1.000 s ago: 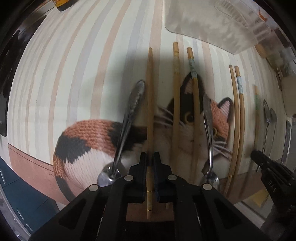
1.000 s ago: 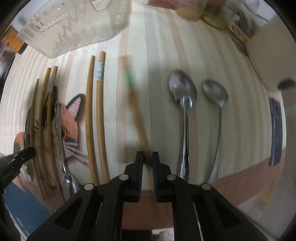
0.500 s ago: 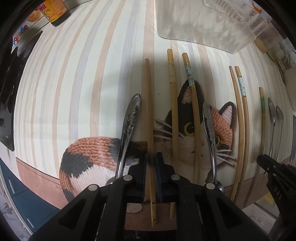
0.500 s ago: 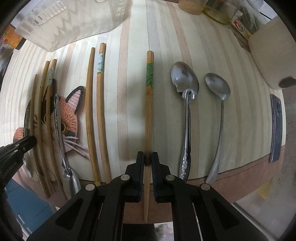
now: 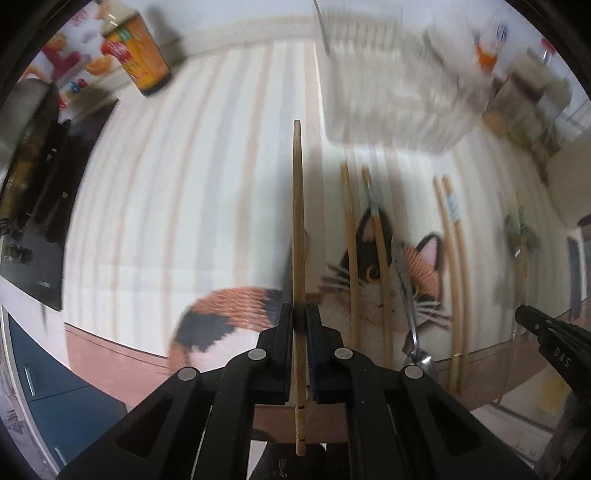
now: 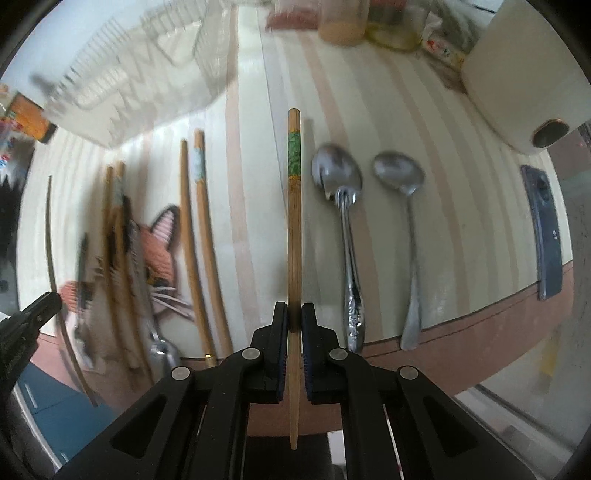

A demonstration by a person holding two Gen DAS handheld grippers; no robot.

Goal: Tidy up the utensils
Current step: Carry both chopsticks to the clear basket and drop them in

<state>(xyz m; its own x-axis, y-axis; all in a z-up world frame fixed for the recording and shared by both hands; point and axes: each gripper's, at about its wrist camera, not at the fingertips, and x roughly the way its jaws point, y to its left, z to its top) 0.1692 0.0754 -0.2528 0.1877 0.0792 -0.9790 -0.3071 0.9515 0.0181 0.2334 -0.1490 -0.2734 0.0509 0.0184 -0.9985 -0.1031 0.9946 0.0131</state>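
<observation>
My left gripper (image 5: 299, 314) is shut on a plain wooden chopstick (image 5: 297, 206) and holds it lifted above the striped cat mat (image 5: 184, 184), pointing forward. My right gripper (image 6: 294, 312) is shut on a chopstick with a green band (image 6: 294, 192), also lifted off the mat. Several more chopsticks (image 5: 349, 236) lie in a row on the mat, with a spoon (image 5: 410, 295) among them. Two metal spoons (image 6: 341, 206) (image 6: 408, 206) lie to the right of my right gripper. A clear plastic utensil basket (image 5: 395, 92) stands at the far side, blurred.
An orange-labelled bottle (image 5: 140, 55) stands at the far left. A white appliance (image 6: 517, 74) and jars (image 6: 343, 22) stand at the far right. A blue phone (image 6: 545, 229) lies near the table's right edge. The table's front edge (image 6: 461, 332) runs just below the utensils.
Both grippers have risen with their chopsticks, lifting them off the mat and tilting toward the basket. The rest of the utensils have stayed in place.
</observation>
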